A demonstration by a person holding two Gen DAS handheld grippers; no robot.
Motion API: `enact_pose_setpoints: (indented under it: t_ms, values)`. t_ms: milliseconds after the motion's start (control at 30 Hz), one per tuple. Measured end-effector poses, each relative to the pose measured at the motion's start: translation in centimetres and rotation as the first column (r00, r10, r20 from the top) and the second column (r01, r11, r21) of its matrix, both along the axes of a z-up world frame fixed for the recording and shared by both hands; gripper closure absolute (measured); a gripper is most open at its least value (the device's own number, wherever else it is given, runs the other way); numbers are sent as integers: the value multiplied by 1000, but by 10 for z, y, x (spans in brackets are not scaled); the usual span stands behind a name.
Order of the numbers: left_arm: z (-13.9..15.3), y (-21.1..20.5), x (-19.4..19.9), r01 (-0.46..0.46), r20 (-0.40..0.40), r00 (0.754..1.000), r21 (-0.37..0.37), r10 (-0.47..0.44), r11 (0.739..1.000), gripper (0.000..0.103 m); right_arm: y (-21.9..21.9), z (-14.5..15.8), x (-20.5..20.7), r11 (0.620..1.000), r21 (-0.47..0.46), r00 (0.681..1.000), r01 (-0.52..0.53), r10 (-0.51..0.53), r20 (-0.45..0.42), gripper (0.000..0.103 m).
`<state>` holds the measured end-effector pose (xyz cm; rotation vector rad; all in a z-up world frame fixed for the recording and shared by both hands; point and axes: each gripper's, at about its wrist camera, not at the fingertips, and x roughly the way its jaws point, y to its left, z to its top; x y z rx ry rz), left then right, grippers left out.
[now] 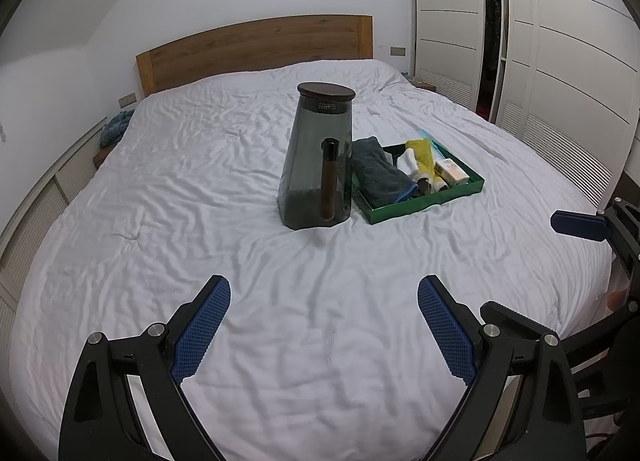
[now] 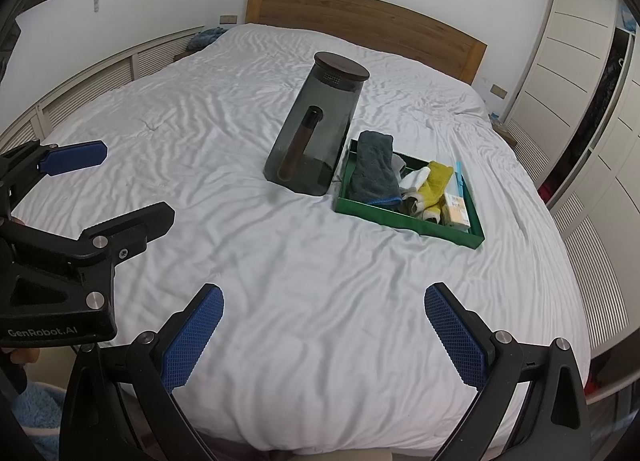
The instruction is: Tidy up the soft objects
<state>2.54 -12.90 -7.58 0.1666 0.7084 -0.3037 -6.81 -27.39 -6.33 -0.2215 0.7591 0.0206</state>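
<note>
While both tools hover apart over its near edge, the white bed (image 1: 200, 181) fills the view. At twelve o'clock stands a dark jug (image 1: 318, 157); touching it at two o'clock, a green tray (image 1: 400, 211) holds folded cloths (image 1: 378, 171). Left gripper (image 1: 324, 325) and right gripper (image 2: 324, 335): jaws spread, empty.

Bed (image 1: 180, 189) w/ wrinkled white sheet. Directly on it, mid-bed: dark smoked jug (image 1: 318, 157) upright, green tray (image 1: 424, 203) just beside it, holding cloths & a small box.
</note>
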Motion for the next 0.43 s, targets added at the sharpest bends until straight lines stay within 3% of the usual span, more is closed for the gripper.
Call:
enact_pose_setpoints:
  t_ms: [433]
  values:
    - [-1,1,1,6,-12,1000,-9,-7,1000,11,-2,0,1,1000,-2,1000,-3,3,-3,0]
